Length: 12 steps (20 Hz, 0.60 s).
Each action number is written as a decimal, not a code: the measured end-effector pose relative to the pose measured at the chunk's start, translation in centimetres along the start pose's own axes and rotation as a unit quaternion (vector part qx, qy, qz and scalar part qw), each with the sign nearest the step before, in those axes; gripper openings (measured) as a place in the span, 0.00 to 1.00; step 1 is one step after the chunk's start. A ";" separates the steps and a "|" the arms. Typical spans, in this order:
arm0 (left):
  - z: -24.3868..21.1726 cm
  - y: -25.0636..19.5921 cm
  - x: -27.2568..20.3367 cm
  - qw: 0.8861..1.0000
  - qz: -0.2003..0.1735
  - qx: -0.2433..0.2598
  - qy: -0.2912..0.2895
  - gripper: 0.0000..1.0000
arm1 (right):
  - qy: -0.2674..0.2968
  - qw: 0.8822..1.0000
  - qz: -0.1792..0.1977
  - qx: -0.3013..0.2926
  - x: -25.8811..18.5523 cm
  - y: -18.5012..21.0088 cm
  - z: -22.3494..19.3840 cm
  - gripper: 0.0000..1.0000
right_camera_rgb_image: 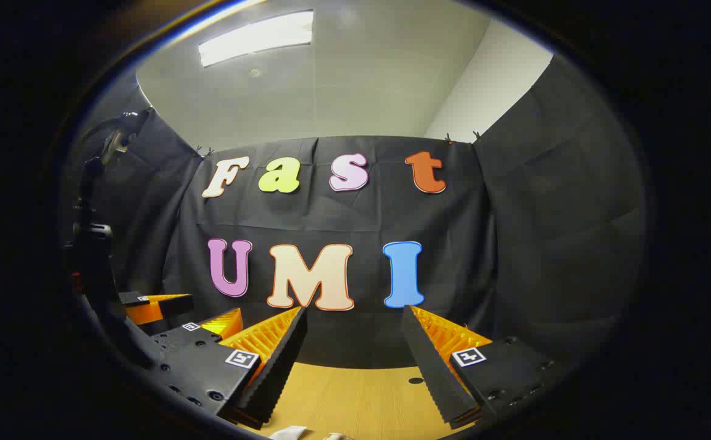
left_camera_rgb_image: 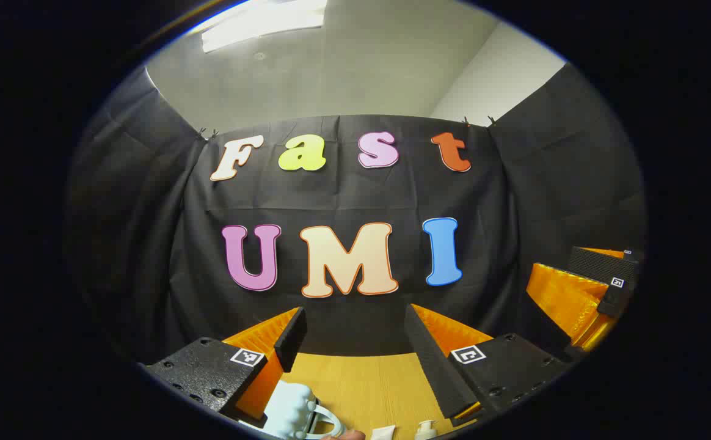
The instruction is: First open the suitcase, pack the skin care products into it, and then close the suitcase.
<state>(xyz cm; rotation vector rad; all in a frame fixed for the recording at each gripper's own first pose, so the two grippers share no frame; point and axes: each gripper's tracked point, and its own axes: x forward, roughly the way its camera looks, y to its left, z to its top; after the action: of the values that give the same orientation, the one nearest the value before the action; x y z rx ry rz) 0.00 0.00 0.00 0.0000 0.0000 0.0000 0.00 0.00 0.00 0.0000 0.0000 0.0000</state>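
Wooden table (left_camera_rgb_image: 361,382): lay below both grippers, bare between the fingers.
Left gripper (left_camera_rgb_image: 355,351): fingers spread wide, holding nothing.
Right gripper (right_camera_rgb_image: 355,357): fingers spread wide, holding nothing.
Suitcase (left_camera_rgb_image: 291,412): pale, handle showing, at 7 o'clock in the left gripper view.
Skin care products: a tube (left_camera_rgb_image: 383,432) and pump bottle (left_camera_rgb_image: 426,429) at 6 o'clock, just beside the suitcase.

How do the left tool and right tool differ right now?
1. The left tool has the pale suitcase, a white tube and a pump bottle just below its fingers. The right tool has mostly bare wooden table there.
2. The right tool seems pitched slightly higher than the left tool, since its view takes in more ceiling.

Shared: both are open, hold nothing and face the booth wall.
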 end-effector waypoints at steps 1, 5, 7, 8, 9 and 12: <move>0.2 -0.1 0.1 1.000 0.000 0.000 -0.003 0.95 | 0.001 1.000 0.000 0.002 0.0 0.0 -0.1 0.98; 0.4 -0.1 0.2 1.000 0.001 0.005 -0.012 0.95 | 0.003 1.000 -0.014 0.002 0.6 -0.9 -0.8 0.99; -0.1 -0.2 0.1 1.000 -0.001 0.001 -0.006 0.94 | 0.008 1.000 -0.011 0.013 0.7 -0.7 -1.4 0.98; -0.3 -0.2 0.0 1.000 -0.002 -0.001 -0.002 0.95 | 0.013 1.000 -0.008 0.017 0.9 -0.5 -1.7 0.98; -0.6 -0.2 0.0 1.000 -0.004 -0.001 0.003 0.95 | 0.016 1.000 -0.006 0.018 0.9 -0.5 -2.0 0.98; -1.6 -0.4 0.0 1.000 -0.007 0.003 0.018 0.95 | 0.024 1.000 0.001 0.018 1.1 -0.5 -2.7 0.98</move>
<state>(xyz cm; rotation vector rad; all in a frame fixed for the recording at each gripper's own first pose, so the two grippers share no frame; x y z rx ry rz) -0.04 -0.40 -1.60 0.0063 0.0364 -0.0146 1.11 -0.46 -2.65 0.0366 0.0486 0.0021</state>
